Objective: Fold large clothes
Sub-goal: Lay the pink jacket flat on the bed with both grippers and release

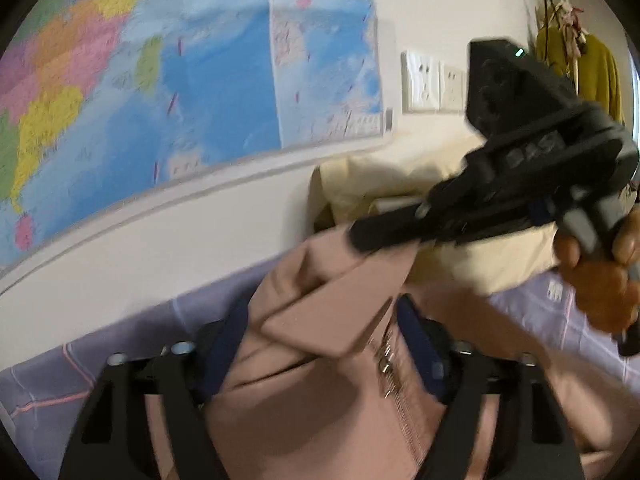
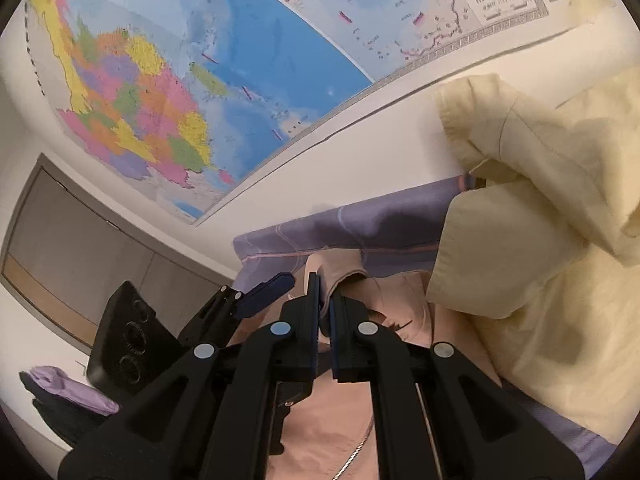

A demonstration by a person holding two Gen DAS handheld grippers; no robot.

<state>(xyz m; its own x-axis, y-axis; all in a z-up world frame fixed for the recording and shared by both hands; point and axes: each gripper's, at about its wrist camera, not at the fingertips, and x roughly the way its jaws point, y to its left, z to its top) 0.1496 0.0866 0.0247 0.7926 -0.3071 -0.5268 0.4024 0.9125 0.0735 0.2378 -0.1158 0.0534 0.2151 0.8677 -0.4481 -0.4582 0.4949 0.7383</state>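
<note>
Pink jacket [image 1: 320, 380] fills the lower centre of both views, above the lilac bedsheet [image 1: 120, 340]. Right gripper [image 2: 325, 300] has its jaws clamped on a collar edge; left gripper [image 1: 320, 344] has jaws apart around bunched fabric. Lifting both evenly should keep the zipper [image 1: 386, 364] straight.

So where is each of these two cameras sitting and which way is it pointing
Left wrist: on the left gripper, facing the wall map; its fingers straddle the pink jacket; the right gripper and hand show.
Right wrist: on the right gripper, tilted up at the map and pillows; fingers pinch jacket fabric.
Shared: map, jacket, purple sheet, pillows.
</note>
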